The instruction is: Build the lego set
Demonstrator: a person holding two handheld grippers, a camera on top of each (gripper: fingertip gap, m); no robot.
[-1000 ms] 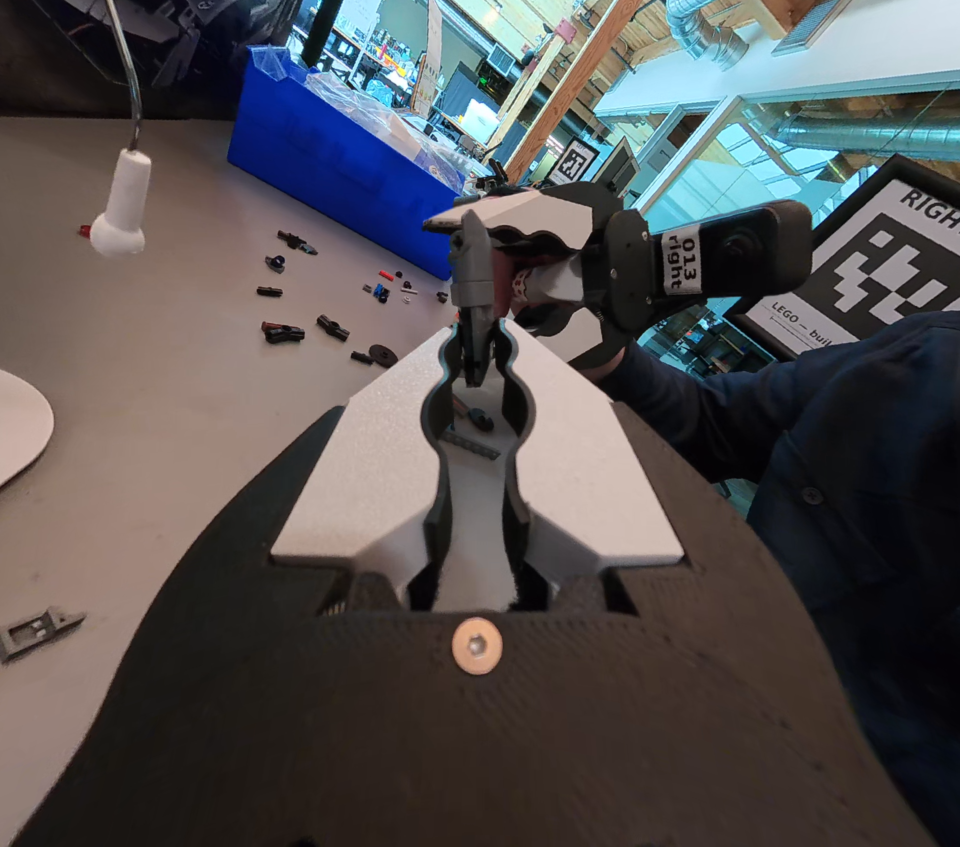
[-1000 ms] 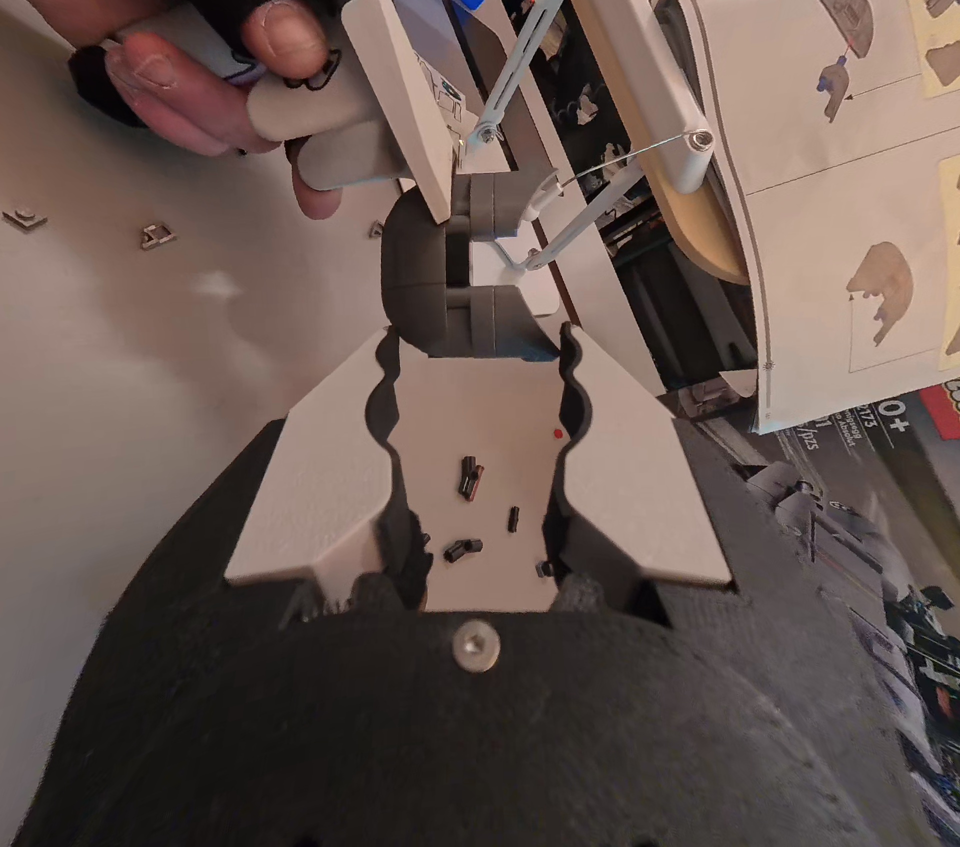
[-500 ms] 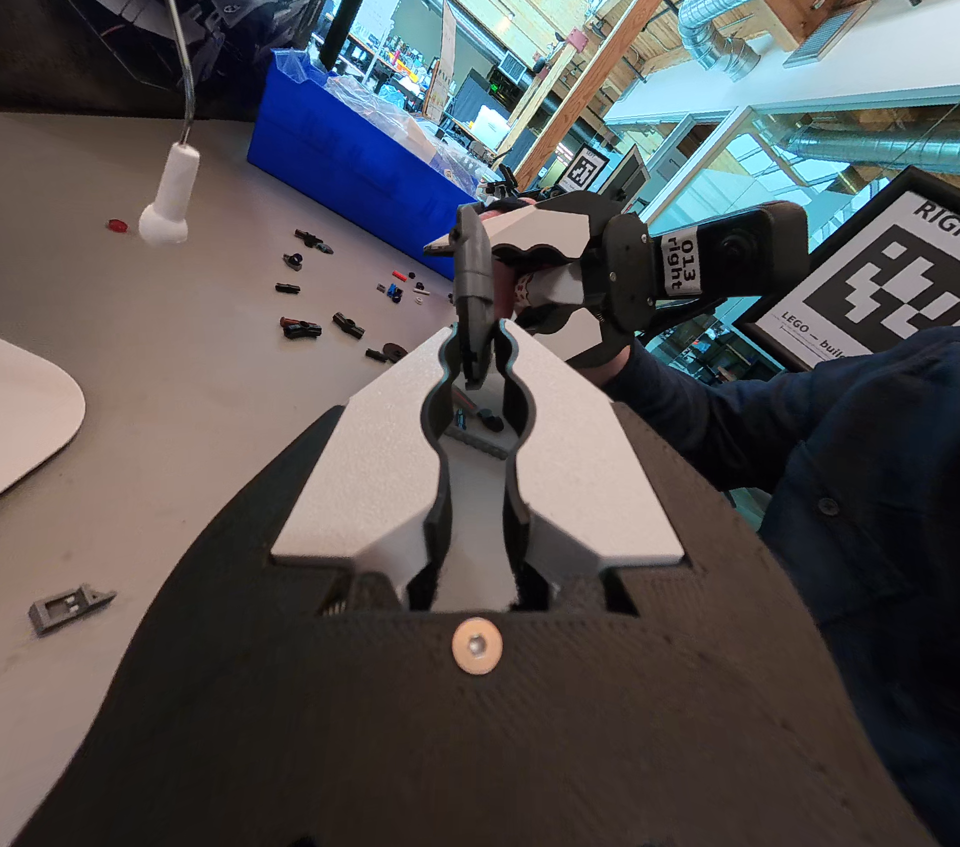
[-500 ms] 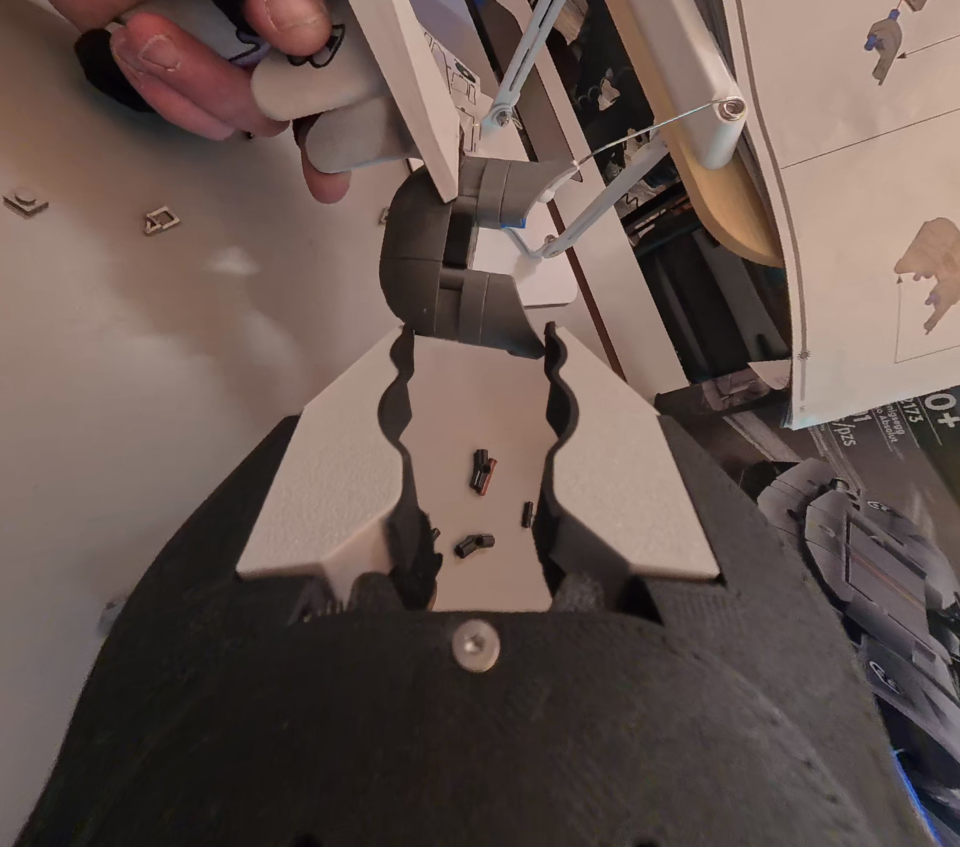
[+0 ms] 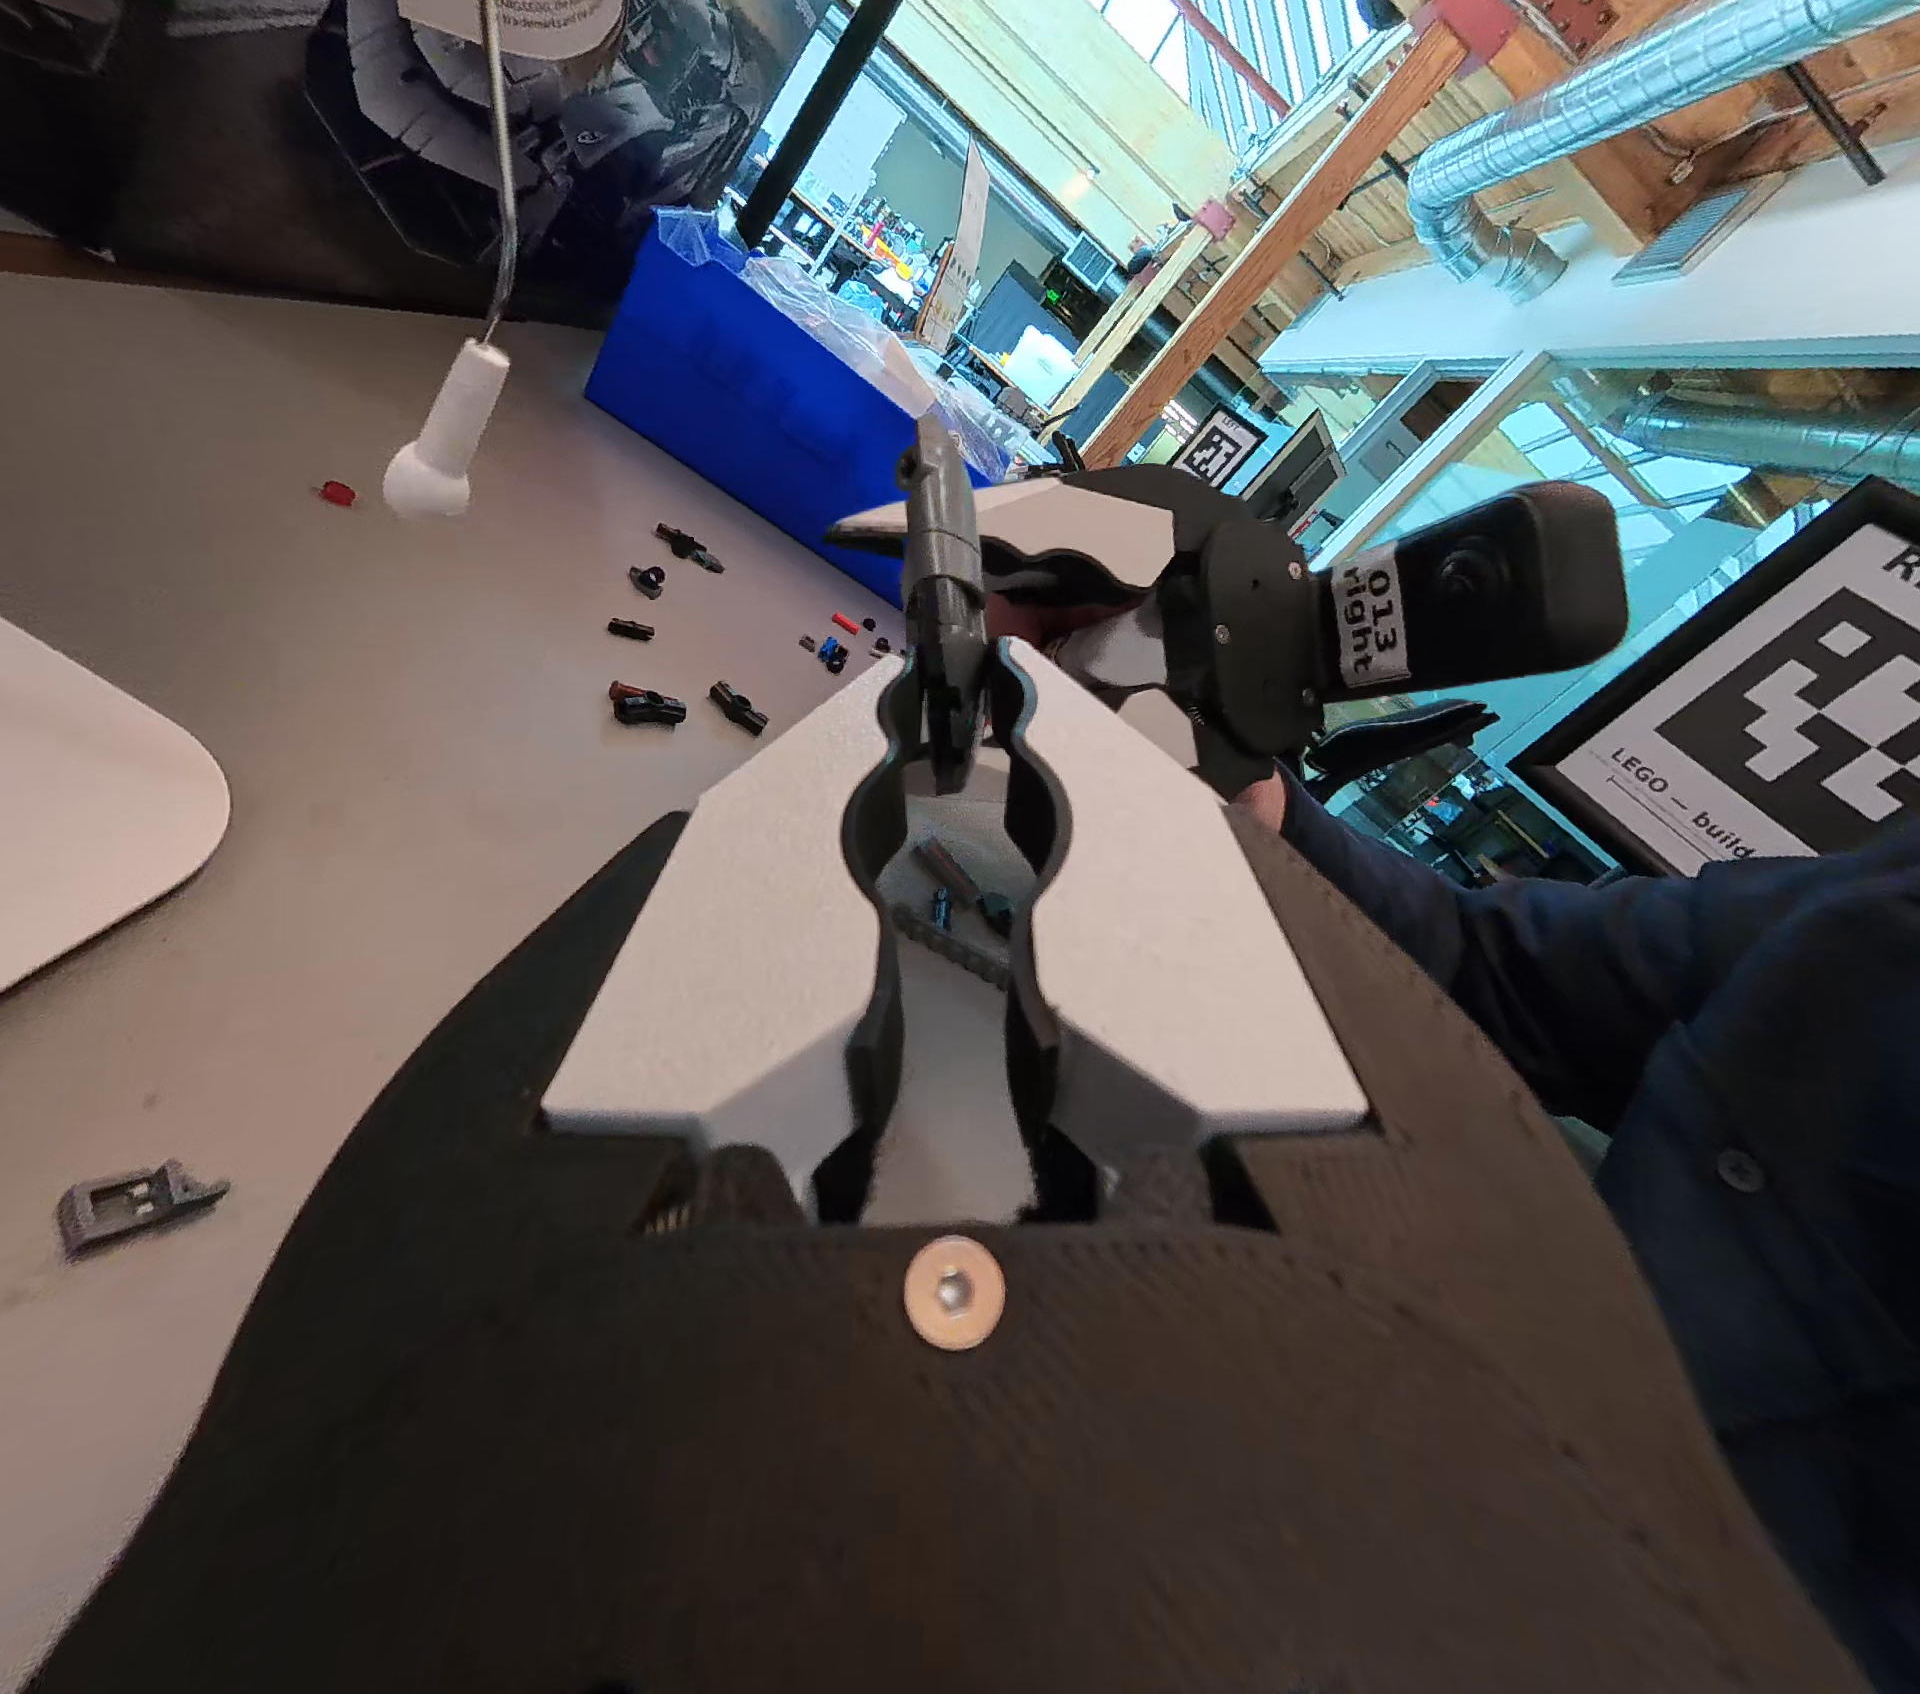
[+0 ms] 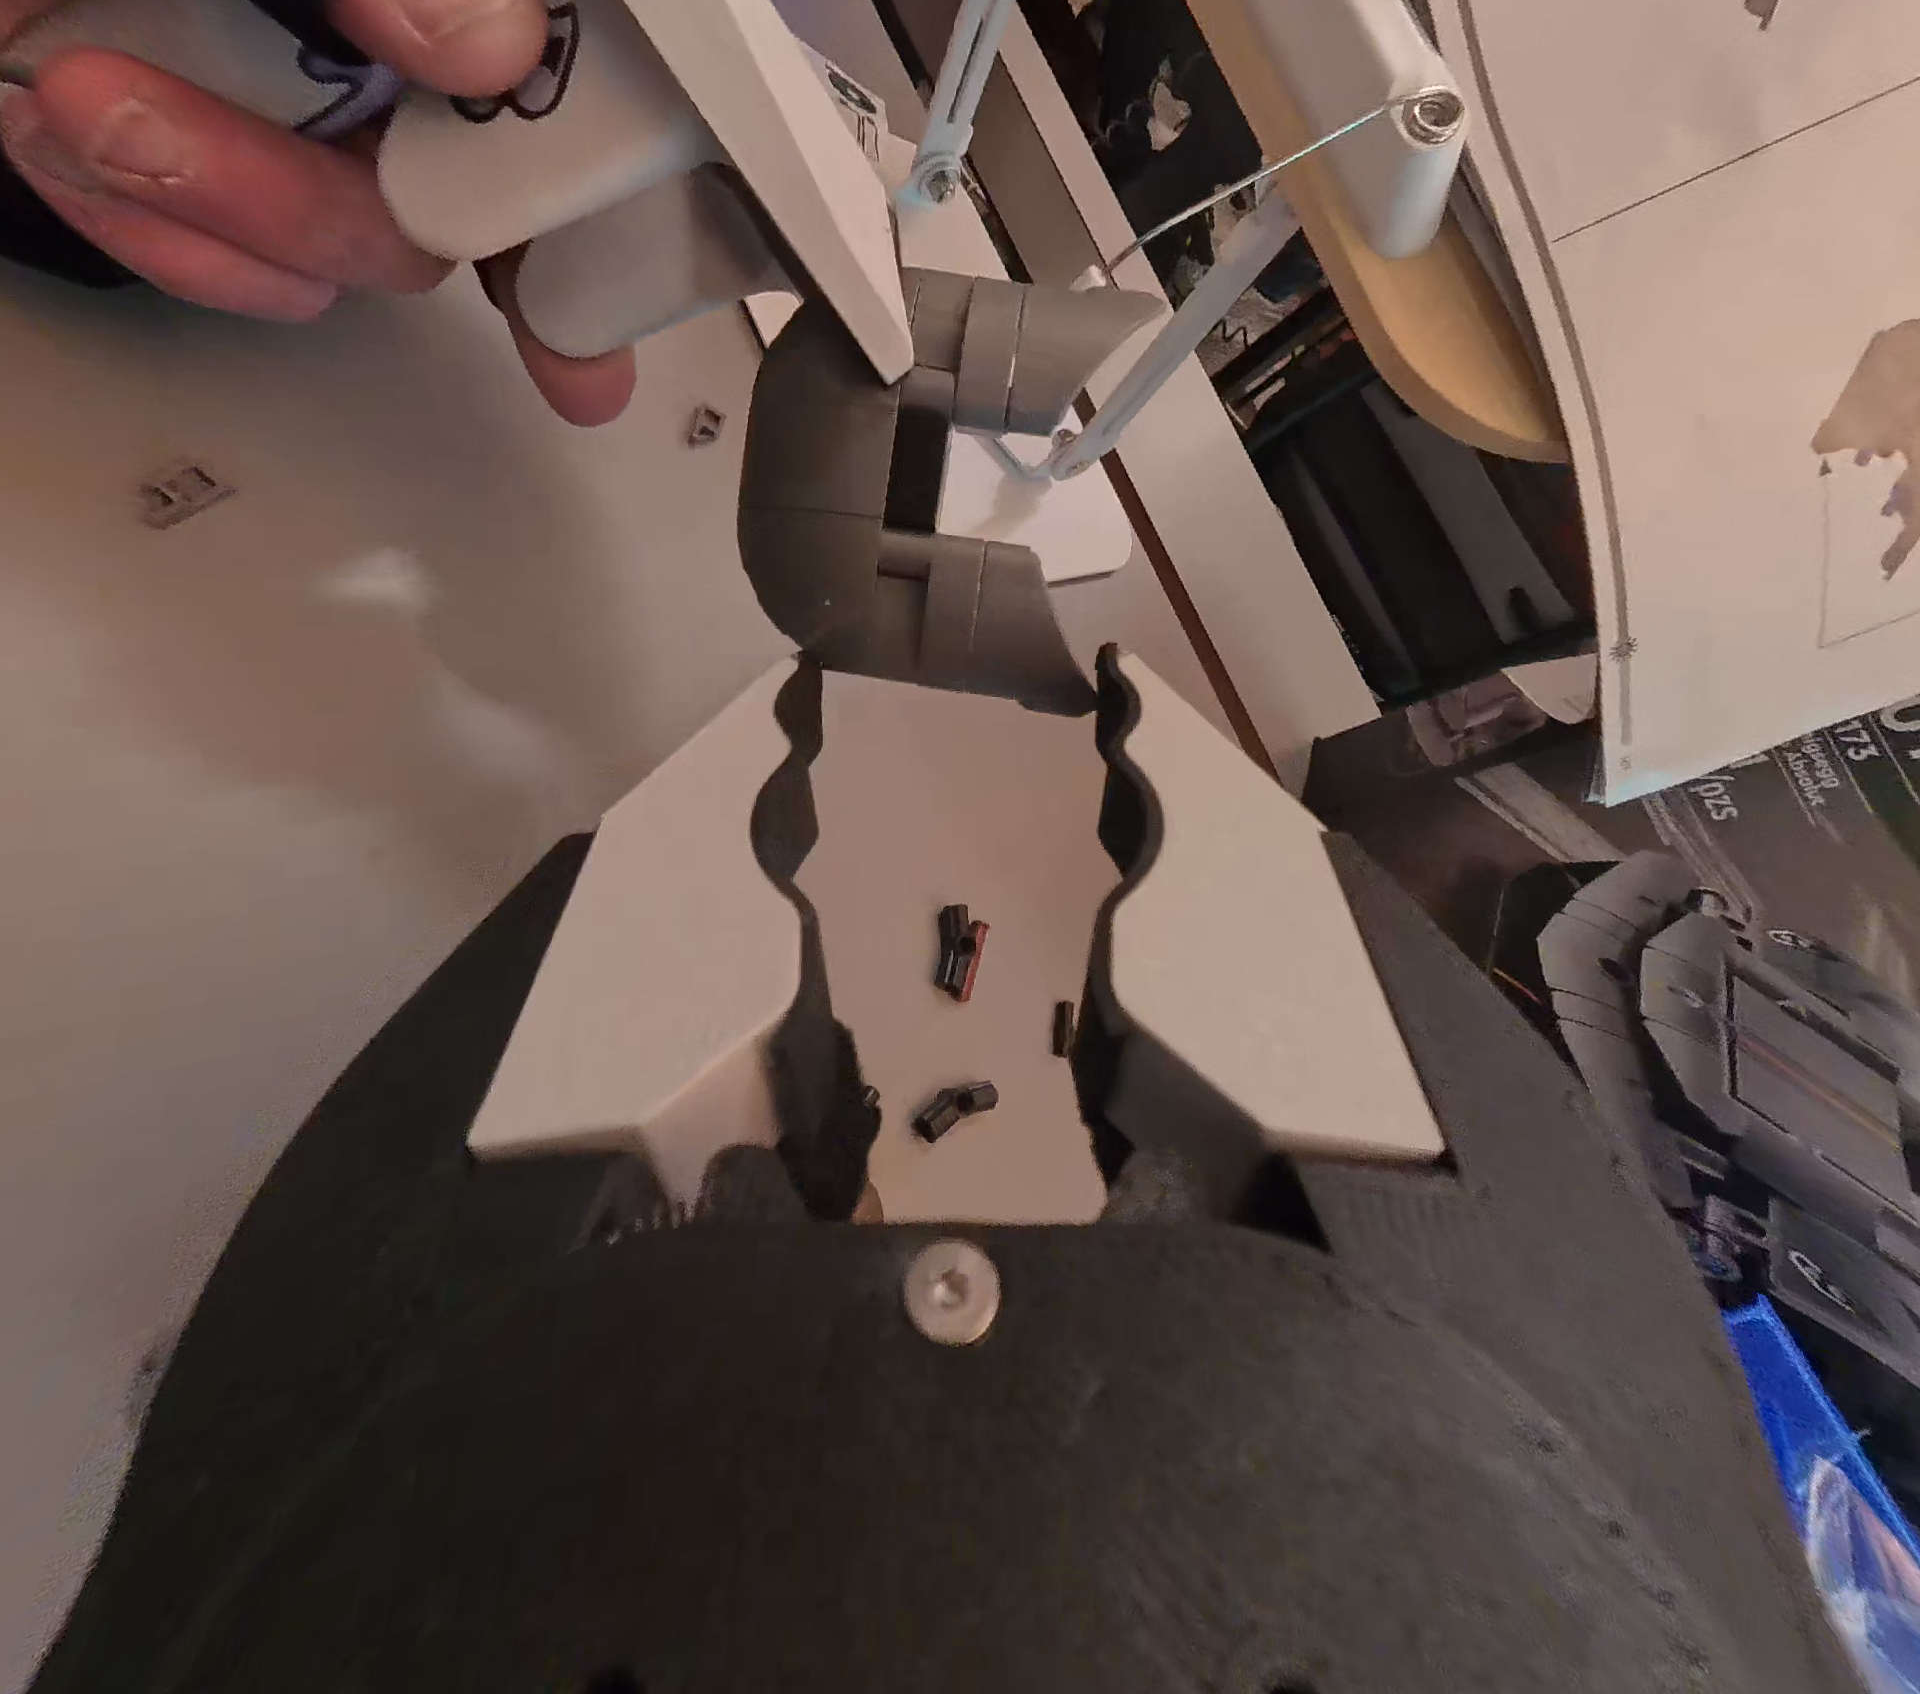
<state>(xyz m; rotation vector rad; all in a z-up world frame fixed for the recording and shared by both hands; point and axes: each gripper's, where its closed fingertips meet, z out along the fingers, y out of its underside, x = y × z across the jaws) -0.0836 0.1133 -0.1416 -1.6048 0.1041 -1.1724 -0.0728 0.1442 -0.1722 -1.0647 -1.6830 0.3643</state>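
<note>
A dark and light grey curved lego assembly is held in the air between both grippers. My left gripper is shut on its thin lower edge. In the right wrist view the assembly shows its broad side, and my right gripper is shut on its lower end at the fingertips. The left gripper's white fingers clamp the assembly's upper part, with a person's hand on that gripper. The right gripper also shows in the left wrist view, reaching in from the right.
Small black, red and blue lego pins lie on the grey table beside a blue bin. A grey piece lies at the near left. A white stand foot and an open instruction booklet stand behind. The gap from one gripper's tips to the other's is roughly 5 cm. My right gripper's tips are some 12 cm from the grey piece. It turns up in the right wrist view as well.
Both grippers and the assembly have shifted and tilted together. The right fingers have closed a little onto the assembly's lower end. The left gripper stays shut on it.
</note>
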